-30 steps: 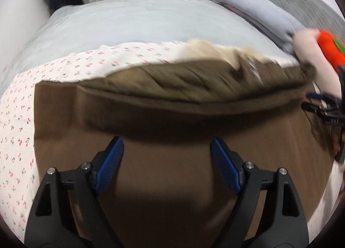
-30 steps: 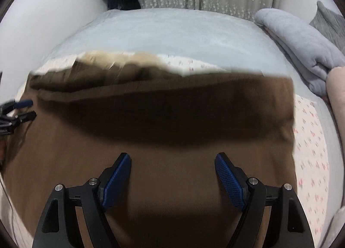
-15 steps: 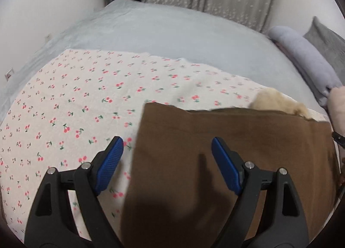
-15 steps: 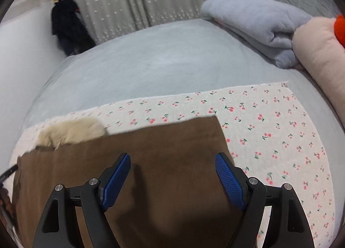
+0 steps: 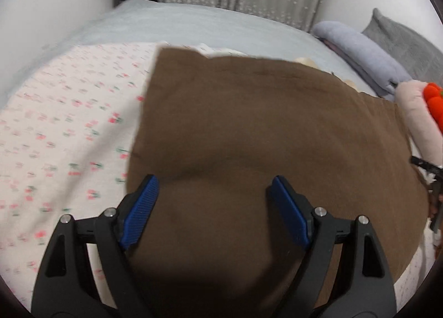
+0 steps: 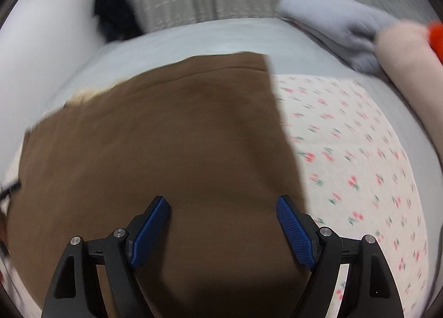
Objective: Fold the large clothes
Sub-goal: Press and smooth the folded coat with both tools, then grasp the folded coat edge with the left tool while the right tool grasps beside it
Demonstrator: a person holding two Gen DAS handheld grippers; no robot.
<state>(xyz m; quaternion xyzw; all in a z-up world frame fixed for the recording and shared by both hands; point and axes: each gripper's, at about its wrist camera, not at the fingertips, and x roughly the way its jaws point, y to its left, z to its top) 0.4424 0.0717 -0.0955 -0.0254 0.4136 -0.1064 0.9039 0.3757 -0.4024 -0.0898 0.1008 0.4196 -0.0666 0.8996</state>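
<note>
Lying flat on the cherry-print sheet that covers the near part of the bed, the brown garment presents as a broad folded rectangle with a cream lining showing at its far edge. Its long axis runs side to side across the bed, spanning the ground between the two tools. The left gripper hangs above the garment's left portion, jaws spread wide and holding nothing; the garment's left edge runs just outside the left blue pad. The right gripper is likewise wide open and empty, over the garment's right portion, with the right edge just beyond its right-hand pad. In both views the cloth lies directly beneath and ahead of the fingers, its far edge toward the head of the bed. Neither hand is plainly the nearer; each stands at its own end of the cloth. Whether the fingertips touch the fabric cannot be told from these views, and both are blurred. A rolled grey blanket and a pink cushion sit along the bed's right side, apart from the garment. Judgement: a fold appears laid; any further fold across the long axis would call for a grip at one short edge, and each gripper is placed to take its own side.
</note>
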